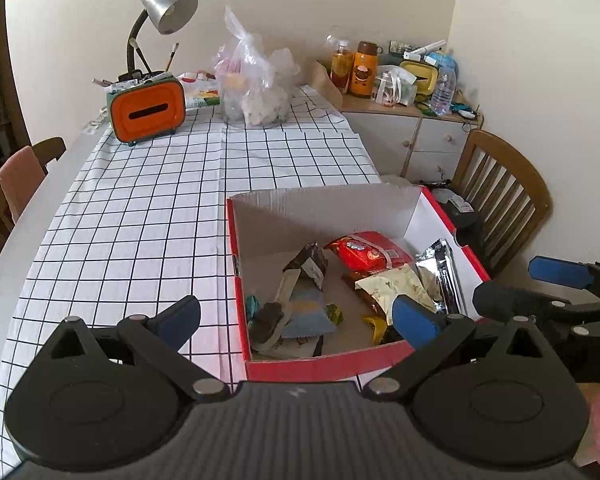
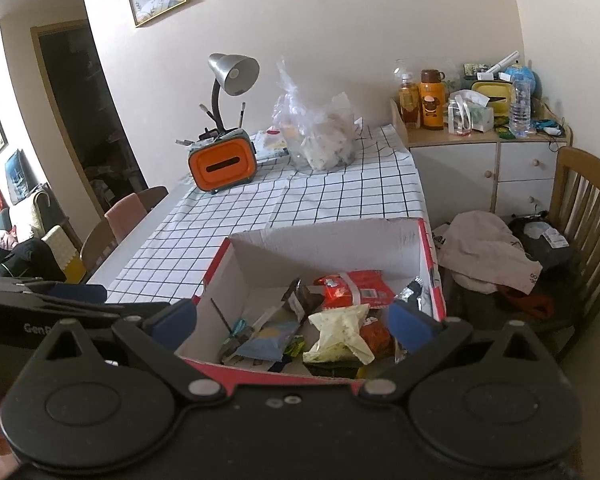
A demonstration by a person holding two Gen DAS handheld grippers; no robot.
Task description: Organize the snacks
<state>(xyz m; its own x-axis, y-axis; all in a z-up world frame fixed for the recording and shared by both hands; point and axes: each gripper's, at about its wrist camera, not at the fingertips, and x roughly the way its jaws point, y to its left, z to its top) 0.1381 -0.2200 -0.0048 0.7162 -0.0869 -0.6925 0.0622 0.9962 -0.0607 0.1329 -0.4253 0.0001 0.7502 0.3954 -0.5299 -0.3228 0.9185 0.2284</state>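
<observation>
Both tongs, left (image 1: 296,318) and right (image 2: 294,320), spread apart, empty, hovering over snack box (image 1: 320,368).

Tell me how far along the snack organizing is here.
Mostly done, it seems: snack packets, including a red packet and a cream packet, lie inside the red cardboard box. The left gripper and right gripper are open, empty. No loose snacks show on the checked tablecloth.

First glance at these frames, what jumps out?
The red cardboard box at the table's near right corner, open and strewn with snack packets, a red packet the brightest among them. Next, the orange tissue box at the far end of the checked tablecloth, under a silver desk lamp. Both grippers, left and right, hover open and empty.
</observation>
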